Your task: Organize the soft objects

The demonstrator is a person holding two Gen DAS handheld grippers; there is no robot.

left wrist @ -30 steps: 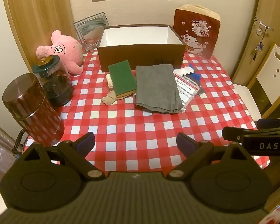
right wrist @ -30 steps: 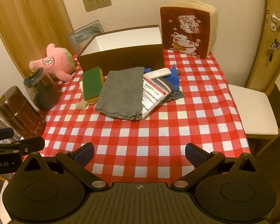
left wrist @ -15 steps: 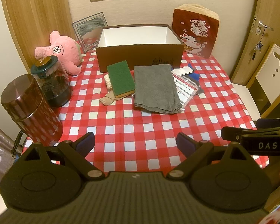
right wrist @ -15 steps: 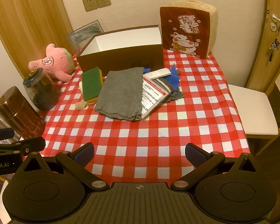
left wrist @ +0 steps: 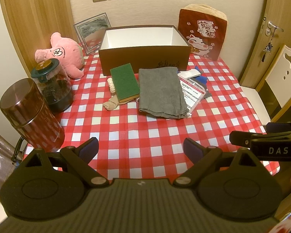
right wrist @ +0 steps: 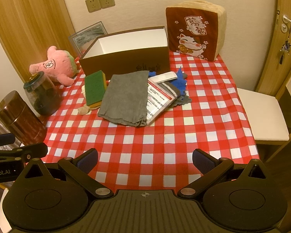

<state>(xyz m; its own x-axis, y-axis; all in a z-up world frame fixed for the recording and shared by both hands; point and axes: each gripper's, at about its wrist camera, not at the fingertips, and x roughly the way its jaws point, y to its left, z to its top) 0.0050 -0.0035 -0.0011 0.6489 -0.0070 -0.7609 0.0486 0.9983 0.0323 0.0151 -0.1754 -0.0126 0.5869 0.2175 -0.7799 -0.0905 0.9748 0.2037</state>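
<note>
Both grippers hover open before the grey cloth point(left wrist: 161, 92)

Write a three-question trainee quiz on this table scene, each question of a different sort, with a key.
1. True or false: the brown box already holds the gray cloth.
2. Multiple choice: the green sponge lies (A) inside the box, (B) on the checkered tablecloth left of the gray cloth, (C) on the white chair.
3. Fill in: both the left gripper and the right gripper are ____ and hold nothing.

Key
1. False: the box shows only white inner walls, and the cloth lies on the table in front of it.
2. B
3. open
</note>
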